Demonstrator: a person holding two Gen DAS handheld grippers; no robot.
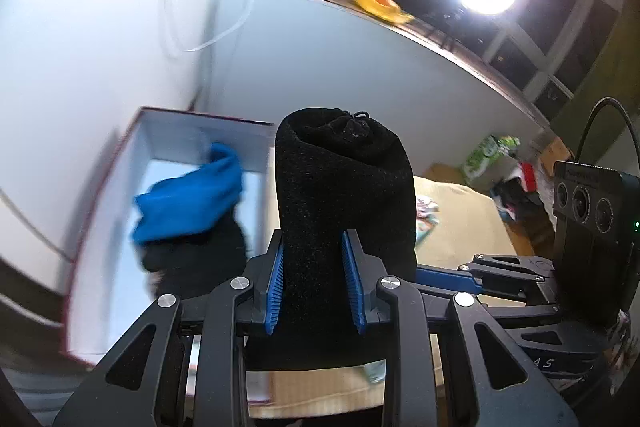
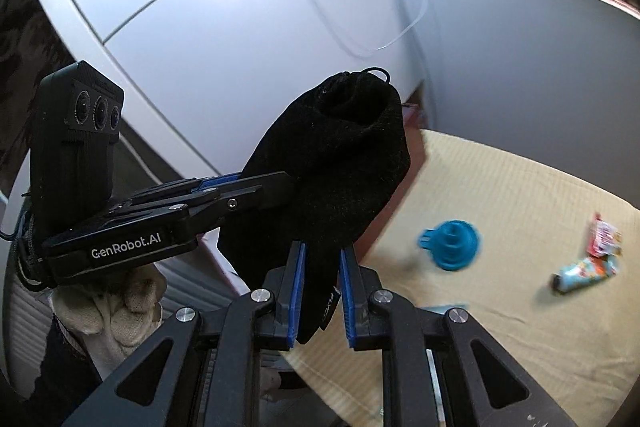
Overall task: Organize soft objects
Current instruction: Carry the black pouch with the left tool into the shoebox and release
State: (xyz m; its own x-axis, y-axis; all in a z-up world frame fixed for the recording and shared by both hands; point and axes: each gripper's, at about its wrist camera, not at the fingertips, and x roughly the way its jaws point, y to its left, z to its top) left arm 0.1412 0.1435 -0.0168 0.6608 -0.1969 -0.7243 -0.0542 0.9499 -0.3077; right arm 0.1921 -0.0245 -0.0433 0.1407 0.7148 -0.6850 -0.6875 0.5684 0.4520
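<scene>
Both hand-held grippers, left (image 1: 314,281) and right (image 2: 322,293), clamp black pouch (image 1: 344,195); box rim (image 1: 200,117) near.

A cream quilted bed (image 2: 520,187) carries a blue funnel (image 2: 450,245), a printed tube (image 2: 586,273) and a red-and-white packet (image 2: 604,237)

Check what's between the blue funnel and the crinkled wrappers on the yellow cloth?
Nothing: only bare yellow cloth lies between the blue funnel and the wrappers, seen in the right wrist view.
</scene>
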